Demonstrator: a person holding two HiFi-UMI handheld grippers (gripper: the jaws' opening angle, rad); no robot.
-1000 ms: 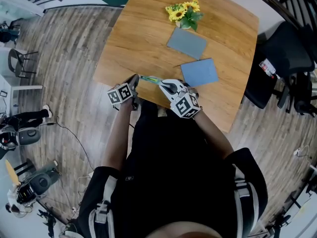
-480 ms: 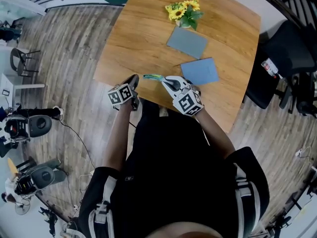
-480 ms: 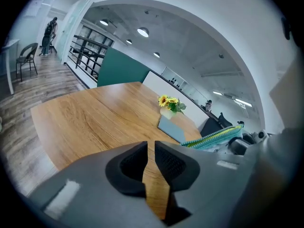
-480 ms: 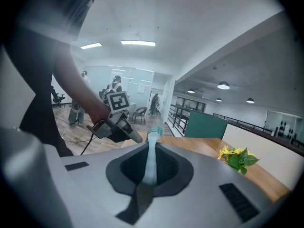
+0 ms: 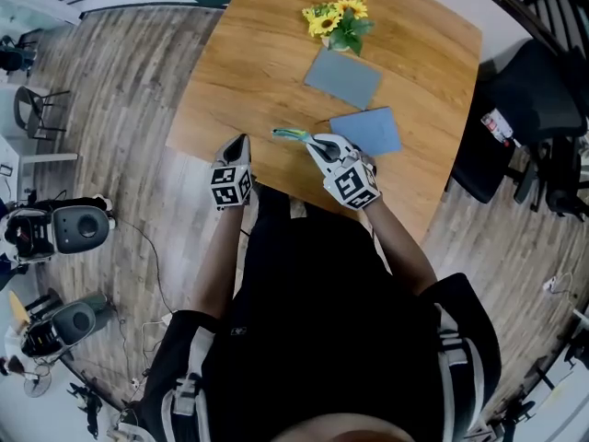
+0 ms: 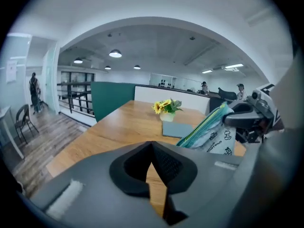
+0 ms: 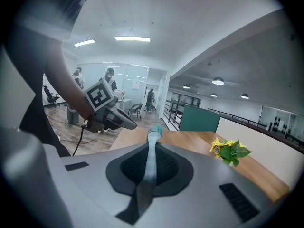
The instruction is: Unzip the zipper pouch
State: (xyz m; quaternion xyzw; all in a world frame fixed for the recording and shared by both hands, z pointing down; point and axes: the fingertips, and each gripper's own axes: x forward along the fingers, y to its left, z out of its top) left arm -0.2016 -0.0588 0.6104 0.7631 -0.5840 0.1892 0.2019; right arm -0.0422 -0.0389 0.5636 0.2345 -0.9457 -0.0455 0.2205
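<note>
My right gripper (image 7: 151,152) is clenched on the zipper pouch (image 7: 153,137). From its own view the pouch runs edge-on as a thin pale strip between the dark pads (image 7: 168,171), and a teal end pokes out past the tips. My left gripper (image 6: 152,146) has just been closing and now has its jaws pressed together with nothing between them. It hangs apart from the pouch, off to the left of it.

Seen from the left gripper, the pouch is white with small printed figures. A green and yellow zip line runs slantwise along its upper edge, and it is held tilted in the air above the near edge of the wooden table (image 5: 262,58). I cannot make out the zip puller, nor whether the zip is open at all. Further back on the table lie two blue-grey mats (image 5: 342,77), and behind them stands a small vase of sunflowers (image 5: 337,21), well apart from my hands.

The trouble I expect comes from the grip. I hold only a narrow bit of soft fabric at one end, so a pull along the zip could drag it out of the right pads or twist the pouch. The left jaws must open before they can take the puller. It is small and easy to miss, and I might pinch cloth or zip teeth instead and jam it.
</note>
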